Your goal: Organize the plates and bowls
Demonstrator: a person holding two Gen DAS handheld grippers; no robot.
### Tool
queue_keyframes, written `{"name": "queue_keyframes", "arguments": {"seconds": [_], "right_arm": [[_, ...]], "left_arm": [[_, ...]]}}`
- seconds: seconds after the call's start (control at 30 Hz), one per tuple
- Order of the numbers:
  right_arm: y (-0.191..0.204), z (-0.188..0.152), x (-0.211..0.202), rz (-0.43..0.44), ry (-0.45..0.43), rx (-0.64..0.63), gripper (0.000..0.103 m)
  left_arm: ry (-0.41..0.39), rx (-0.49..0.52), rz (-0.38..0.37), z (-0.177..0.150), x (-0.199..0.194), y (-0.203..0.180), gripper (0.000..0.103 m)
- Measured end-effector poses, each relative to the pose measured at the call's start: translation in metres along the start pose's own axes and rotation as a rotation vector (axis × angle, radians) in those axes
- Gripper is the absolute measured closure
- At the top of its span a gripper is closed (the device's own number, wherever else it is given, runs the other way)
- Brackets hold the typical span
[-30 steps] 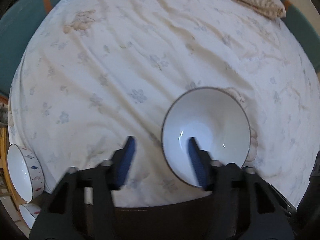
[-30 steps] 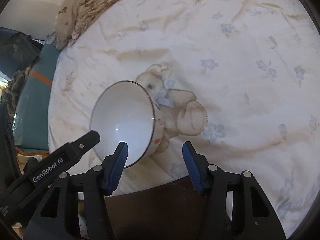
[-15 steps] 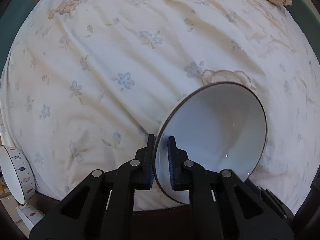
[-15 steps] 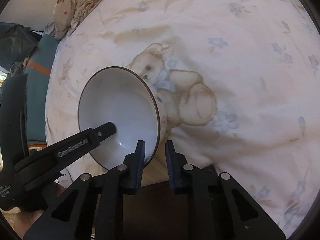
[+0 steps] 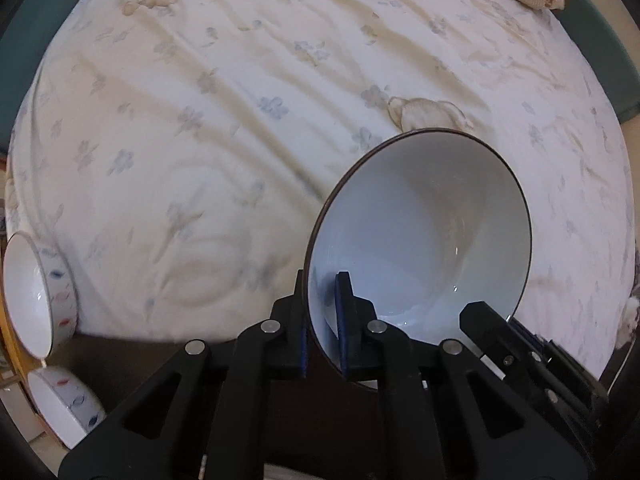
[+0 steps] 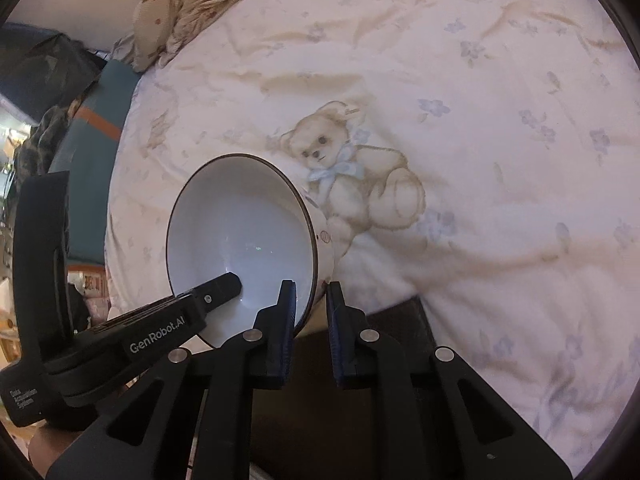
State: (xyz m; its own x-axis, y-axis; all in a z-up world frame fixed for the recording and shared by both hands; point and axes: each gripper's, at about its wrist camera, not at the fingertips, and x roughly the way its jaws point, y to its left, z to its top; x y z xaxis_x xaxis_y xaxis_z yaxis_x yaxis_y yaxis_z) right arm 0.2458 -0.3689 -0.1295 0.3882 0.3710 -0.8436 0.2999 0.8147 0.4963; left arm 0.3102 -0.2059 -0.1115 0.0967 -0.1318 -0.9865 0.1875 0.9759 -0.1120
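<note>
A white bowl (image 5: 432, 236) with a dark rim was held tilted above a bed, gripped on opposite sides of its rim by both grippers. The left gripper (image 5: 322, 320) was clamped on the near-left rim, one pad inside and one outside. The right gripper (image 6: 311, 312) was pinched on the near-right rim of the same bowl (image 6: 240, 236); its jaws had just been closing, with the bowl wall between them. In the right wrist view the left gripper's finger (image 6: 218, 288) was seen reaching into the bowl.

The surface below was covered by a cream bedsheet (image 5: 224, 128) printed with pale blue flowers and teddy bears (image 6: 348, 176), heavily creased. A striped beige blanket (image 6: 188, 4) was bunched at the far edge. A teal mattress side (image 6: 100, 128) with an orange stripe was visible beside the sheet. Two more white bowls with fish patterns (image 5: 38, 292) (image 5: 66, 408) were seen past the bed's near-left edge, on a wooden surface (image 5: 10, 340). Dark clutter was seen at far left, too blurred to tell.
</note>
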Motion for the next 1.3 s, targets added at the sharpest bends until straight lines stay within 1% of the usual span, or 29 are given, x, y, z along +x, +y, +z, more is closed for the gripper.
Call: {"name": "queue_keyframes", "arguments": {"seconds": [0.1, 0.17, 0.27, 0.33, 0.4, 0.47, 0.53, 0.6, 0.63, 0.67, 0.77, 0.87, 0.97, 1.03, 1.1, 1.17, 1.27, 1.3], "right_arm": [[0.009, -0.015, -0.009, 0.005, 0.033, -0.03, 0.086], [0.012, -0.026, -0.012, 0.004, 0.057, -0.051, 0.086], [0.014, -0.05, -0.015, -0.011, 0.098, -0.074, 0.086], [0.012, -0.066, -0.012, -0.016, 0.14, -0.065, 0.086], [0.007, -0.074, -0.007, -0.02, 0.167, -0.055, 0.086], [0.002, -0.076, -0.001, -0.016, 0.19, -0.035, 0.087], [-0.004, -0.075, 0.001, -0.013, 0.191, -0.007, 0.087], [-0.005, -0.073, -0.003, -0.003, 0.173, -0.005, 0.087], [-0.006, -0.07, -0.005, 0.009, 0.168, 0.002, 0.087], [-0.006, -0.068, -0.007, 0.024, 0.161, 0.009, 0.083], [-0.006, -0.063, -0.007, 0.026, 0.161, 0.018, 0.083], [-0.005, -0.063, -0.001, 0.004, 0.17, 0.008, 0.083], [-0.001, -0.065, 0.007, -0.015, 0.18, -0.011, 0.083], [0.001, -0.065, 0.013, -0.031, 0.176, -0.018, 0.083], [0.003, -0.066, 0.019, -0.049, 0.182, -0.033, 0.083], [0.008, -0.067, 0.026, -0.069, 0.191, -0.052, 0.083], [0.013, -0.067, 0.032, -0.104, 0.194, -0.084, 0.083], [0.016, -0.067, 0.033, -0.119, 0.193, -0.101, 0.084]], "left_arm": [[0.019, 0.0, 0.003, -0.02, -0.008, 0.01, 0.093], [0.066, -0.002, -0.01, -0.036, -0.006, 0.021, 0.092], [0.102, 0.017, -0.007, -0.072, -0.006, 0.024, 0.092], [0.12, 0.023, -0.006, -0.084, -0.003, 0.028, 0.092], [0.132, 0.013, -0.007, -0.091, 0.001, 0.031, 0.091], [0.142, 0.009, 0.008, -0.094, 0.005, 0.033, 0.09], [0.134, 0.025, 0.036, -0.095, 0.004, 0.035, 0.09], [0.106, 0.037, 0.055, -0.095, -0.001, 0.037, 0.09], [0.085, 0.035, 0.053, -0.094, -0.006, 0.04, 0.089], [0.074, 0.032, 0.045, -0.09, -0.009, 0.042, 0.089], [0.053, 0.037, 0.057, -0.083, -0.013, 0.04, 0.088], [0.026, 0.035, 0.07, -0.075, -0.016, 0.044, 0.088], [0.033, 0.033, 0.066, -0.06, -0.008, 0.043, 0.088], [0.036, 0.042, 0.067, -0.057, -0.004, 0.045, 0.087], [0.021, 0.039, 0.062, -0.055, -0.003, 0.046, 0.087], [0.029, 0.051, 0.06, -0.054, -0.001, 0.041, 0.088], [0.035, 0.039, 0.048, -0.06, 0.004, 0.043, 0.088], [0.04, 0.039, 0.041, -0.05, 0.008, 0.041, 0.089]]}}
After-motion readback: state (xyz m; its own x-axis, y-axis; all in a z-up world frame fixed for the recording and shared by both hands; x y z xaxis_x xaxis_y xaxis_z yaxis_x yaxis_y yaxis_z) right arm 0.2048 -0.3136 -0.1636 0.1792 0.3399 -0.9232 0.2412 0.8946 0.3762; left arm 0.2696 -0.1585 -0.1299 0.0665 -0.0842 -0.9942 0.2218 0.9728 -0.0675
